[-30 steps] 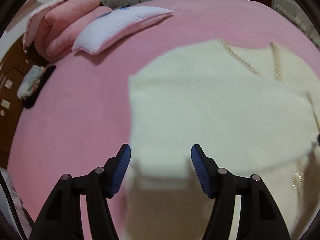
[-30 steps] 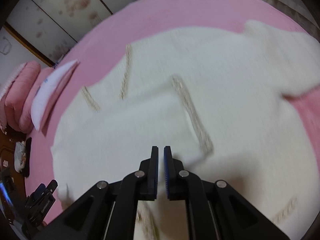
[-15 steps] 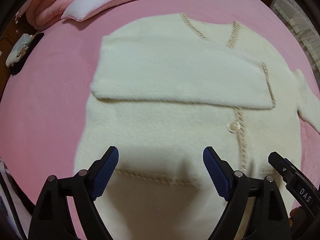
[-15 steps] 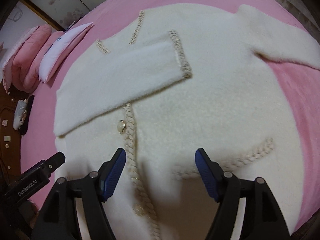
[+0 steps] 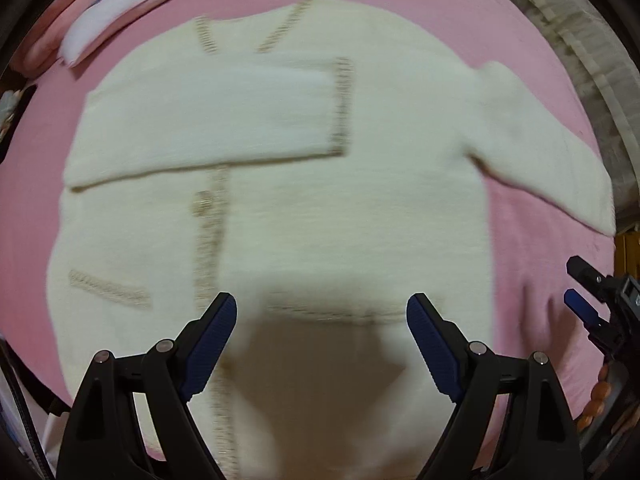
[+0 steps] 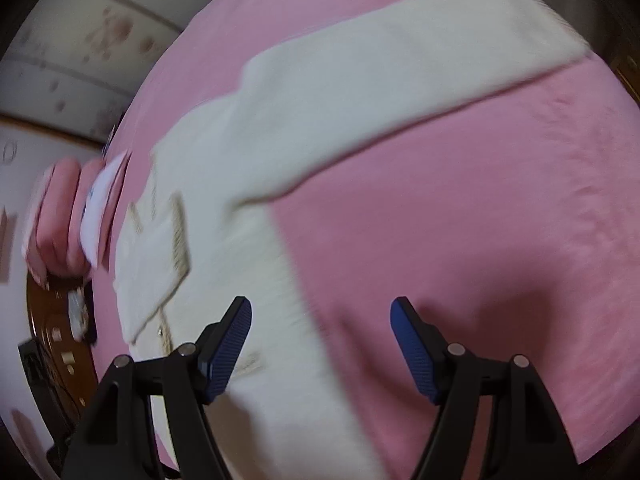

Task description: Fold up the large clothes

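Observation:
A cream cardigan (image 5: 304, 200) with beige braid trim lies flat on the pink bed (image 5: 532, 56). One sleeve (image 5: 208, 120) is folded across the chest. The other sleeve (image 5: 540, 148) stretches out to the right; it also shows in the right wrist view (image 6: 400, 72). My left gripper (image 5: 322, 340) is open and empty above the cardigan's hem. My right gripper (image 6: 320, 340) is open and empty, above the cardigan's side edge (image 6: 288, 264) and bare pink bed; it also shows at the right edge of the left wrist view (image 5: 580, 292).
A white pillow (image 5: 120, 12) and pink folded bedding (image 6: 60, 216) lie at the head of the bed. A dark wooden cabinet (image 6: 52, 344) stands beside the bed. Patterned wall panels (image 6: 100, 32) are behind. Bare pink sheet (image 6: 480, 220) lies below the outstretched sleeve.
The right gripper opened from shut and swung right, off the cardigan body toward the outstretched sleeve. The left gripper pulled back and shifted right, now centred over the hem.

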